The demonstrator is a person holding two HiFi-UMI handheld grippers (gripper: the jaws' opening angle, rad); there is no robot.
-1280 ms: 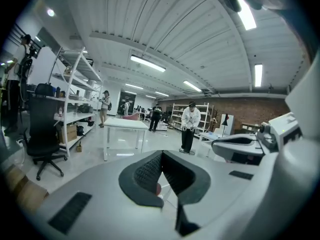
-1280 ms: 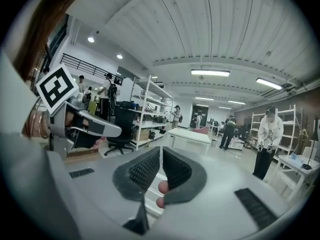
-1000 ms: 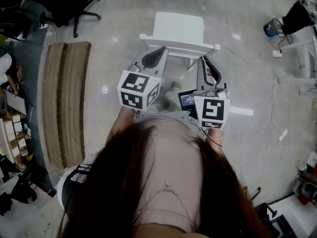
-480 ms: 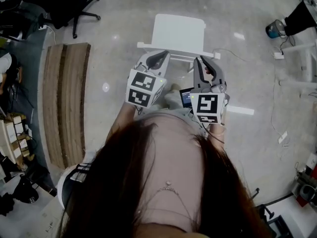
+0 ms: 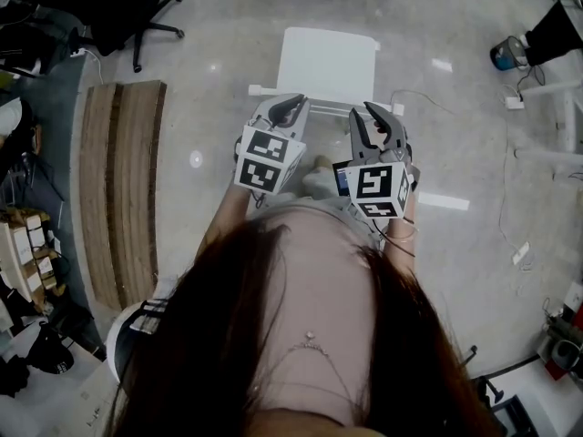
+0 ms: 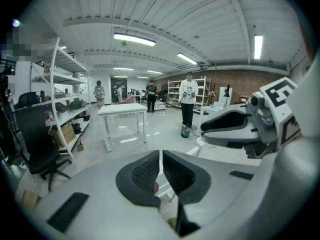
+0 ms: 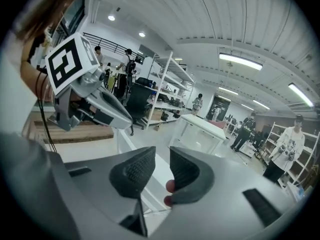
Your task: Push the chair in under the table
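Covering much of the white chair's (image 5: 328, 57) back rail with both grippers in the head view, with the person's hair and shoulders blocking everything nearer. Showing the white table (image 6: 122, 111) only in the gripper views, well apart across the floor (image 5: 209, 53). Holding the left gripper (image 5: 293, 106) over the rail's left end, jaws pressed together on nothing; contact with the rail being hard to tell. Opening the right gripper (image 5: 369, 115) slightly, gripping nothing, white chair frame showing beyond the gap. Pointing both grippers forward and down, side by side, toward the chair standing just ahead.
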